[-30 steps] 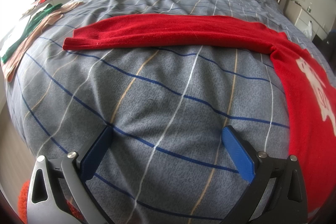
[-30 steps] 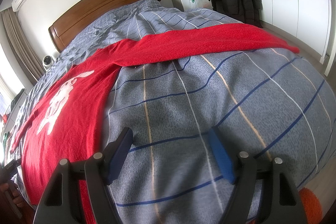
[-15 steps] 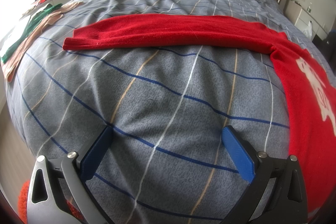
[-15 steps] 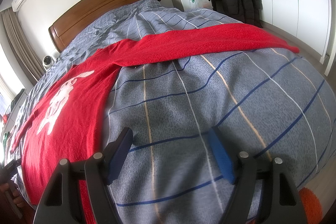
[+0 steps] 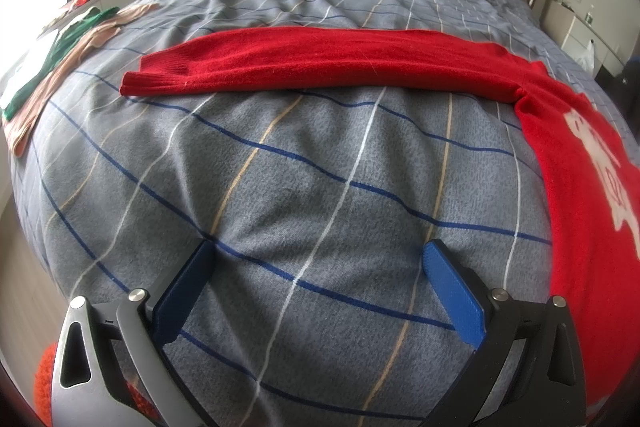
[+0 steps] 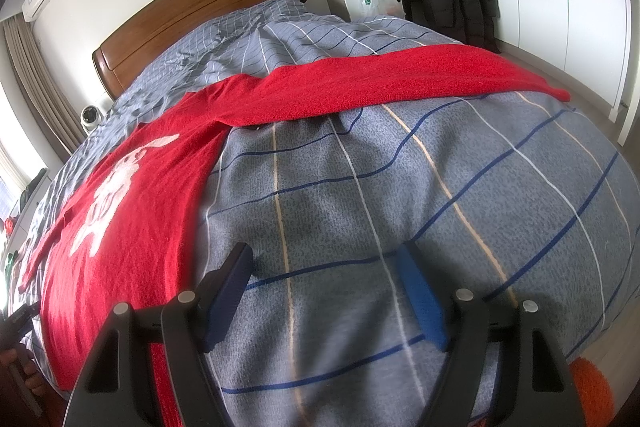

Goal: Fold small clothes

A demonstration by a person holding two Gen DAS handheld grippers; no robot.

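Grey checked bedding [image 5: 304,195] covers the bed in front of me, with a wooden headboard [image 6: 200,15] at the far end. Spread flat on it lies the red sweater [image 6: 132,211], white figure facing up, both sleeves stretched straight out to the sides. I see one sleeve [image 5: 320,61] across the left wrist view and the other sleeve [image 6: 400,83] across the right wrist view. My left gripper [image 5: 320,267] hangs over bare bedding near the sweater's hem side, fingers spread wide, holding nothing. My right gripper [image 6: 326,271] sits likewise just beside the sweater body, fingers wide apart and empty. Green and beige garments [image 5: 68,43] lie at the bed's left edge.
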